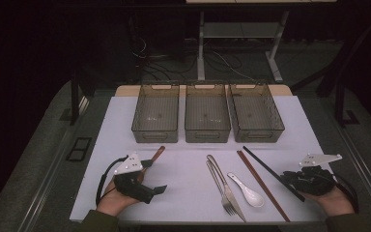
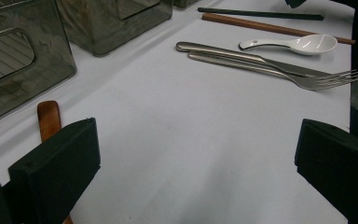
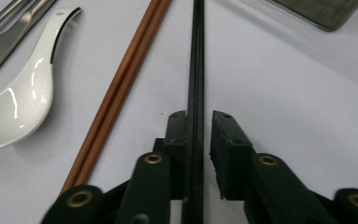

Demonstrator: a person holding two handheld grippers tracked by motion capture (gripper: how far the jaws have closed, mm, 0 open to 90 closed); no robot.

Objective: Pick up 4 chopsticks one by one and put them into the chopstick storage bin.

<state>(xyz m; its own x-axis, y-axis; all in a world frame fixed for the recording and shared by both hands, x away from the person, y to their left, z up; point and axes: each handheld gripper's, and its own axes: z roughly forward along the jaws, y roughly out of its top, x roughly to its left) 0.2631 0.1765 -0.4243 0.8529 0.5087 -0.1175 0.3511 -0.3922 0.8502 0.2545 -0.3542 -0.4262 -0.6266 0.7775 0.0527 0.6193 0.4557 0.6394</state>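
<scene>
While the right gripper point(image 3: 198, 116) has its jaws narrowed about the slim black chopsticks point(image 3: 196, 70), a small gap showing on one side, these lie on the smooth white table point(image 1: 188, 169) beside reddish wooden chopsticks point(image 3: 121, 93). Three clear ribbed plastic bins point(image 1: 206, 113) stand empty. The left gripper point(image 2: 196, 154) gapes wide.

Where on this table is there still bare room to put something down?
The widest bare patch lies between the left gripper and the fork. Another runs along the table's left edge, beside the left bin. A smaller patch sits right of the right bin. It is crowded from the fork past the white spoon and brown chopsticks to the black chopsticks.
</scene>
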